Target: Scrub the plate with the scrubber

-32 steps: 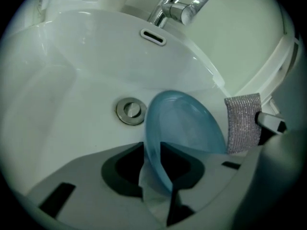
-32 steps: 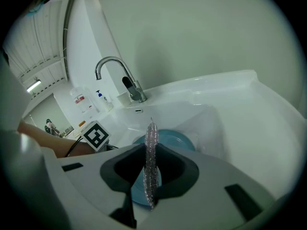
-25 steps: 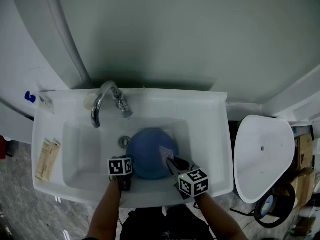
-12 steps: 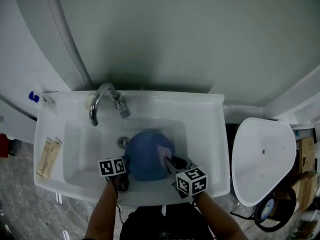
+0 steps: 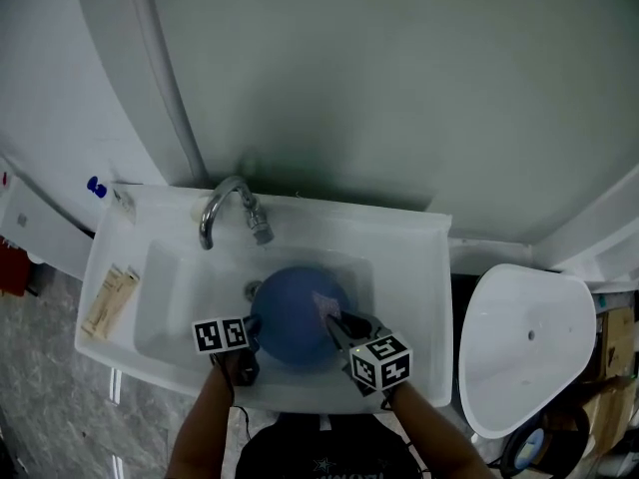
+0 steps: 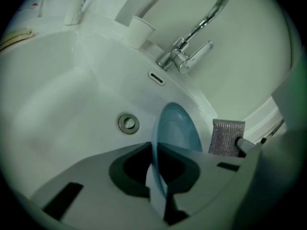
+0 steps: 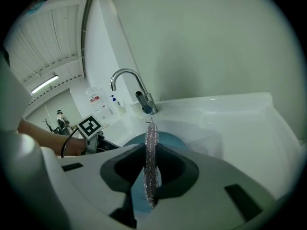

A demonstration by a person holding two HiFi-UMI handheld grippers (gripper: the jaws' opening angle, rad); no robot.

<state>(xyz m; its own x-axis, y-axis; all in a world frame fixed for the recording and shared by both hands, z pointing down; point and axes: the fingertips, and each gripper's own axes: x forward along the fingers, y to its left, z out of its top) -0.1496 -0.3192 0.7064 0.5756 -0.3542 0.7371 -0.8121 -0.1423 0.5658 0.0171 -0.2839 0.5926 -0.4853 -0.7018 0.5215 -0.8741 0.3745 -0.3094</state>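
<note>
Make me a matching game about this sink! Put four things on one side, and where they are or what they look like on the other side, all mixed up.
Things:
1. blue plate
2. scrubber
3. faucet
4. drain

Clues:
A. round metal ring in the floor of the sink
B. silvery mesh pinched in the jaws of the right gripper
C. curved and shiny, on the sink's back rim
D. held by its edge in the jaws of the left gripper

Pairs: 1-D, 2-B, 3-C, 4-A
</note>
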